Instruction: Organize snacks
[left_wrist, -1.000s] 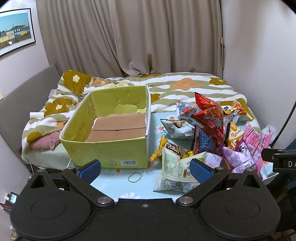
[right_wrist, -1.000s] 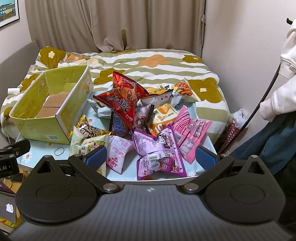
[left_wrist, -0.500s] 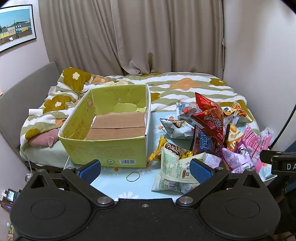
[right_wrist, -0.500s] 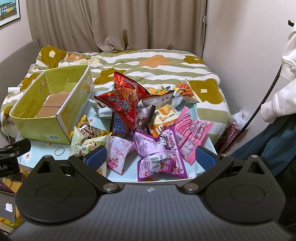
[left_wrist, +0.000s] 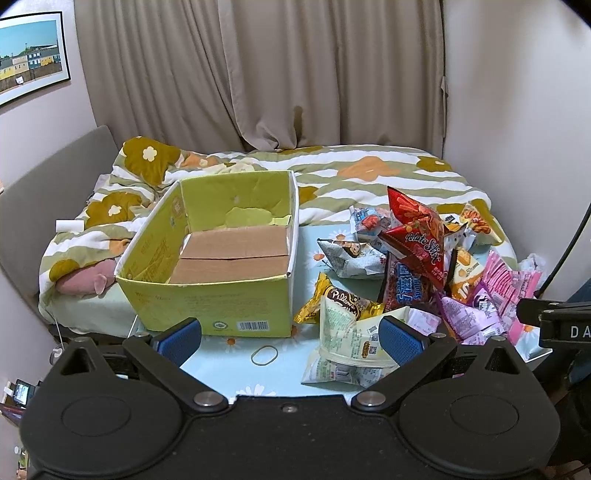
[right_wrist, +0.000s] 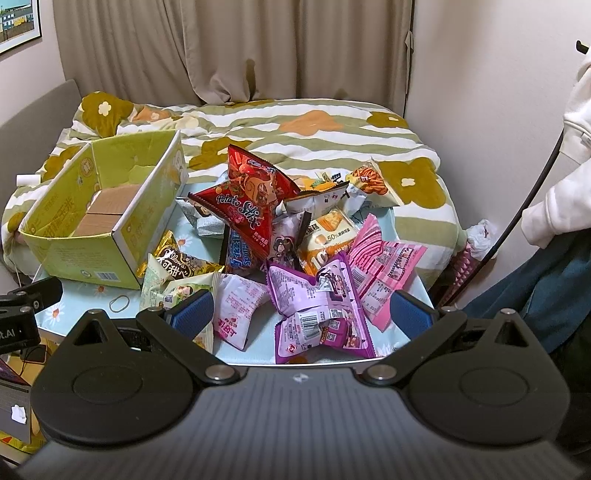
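Note:
An open yellow-green cardboard box (left_wrist: 207, 302) (right_wrist: 88, 254) sits on the left of a small light-blue floral table (left_wrist: 229, 354), holding nothing but its brown bottom flaps. To its right lies a heap of snack packets: a red Potato Stix bag (left_wrist: 417, 236) (right_wrist: 247, 203) on top, a gold Pillows packet (left_wrist: 343, 299) (right_wrist: 177, 262), a pale-green packet (left_wrist: 351, 339), purple packets (right_wrist: 317, 306) and pink ones (right_wrist: 384, 266). My left gripper (left_wrist: 290, 336) hangs open at the table's near edge, between box and heap. My right gripper (right_wrist: 301, 314) is open just above the purple packets.
A rubber band (left_wrist: 264, 355) lies on the table in front of the box. Behind the table is a bed with a green floral quilt (left_wrist: 369, 173). A person's white sleeve (right_wrist: 569, 177) and a black cable (right_wrist: 524, 210) are at the right, close to the wall.
Both grippers have risen and tilted slightly; the table and snacks sit a little lower in view. Nothing on the table has moved.

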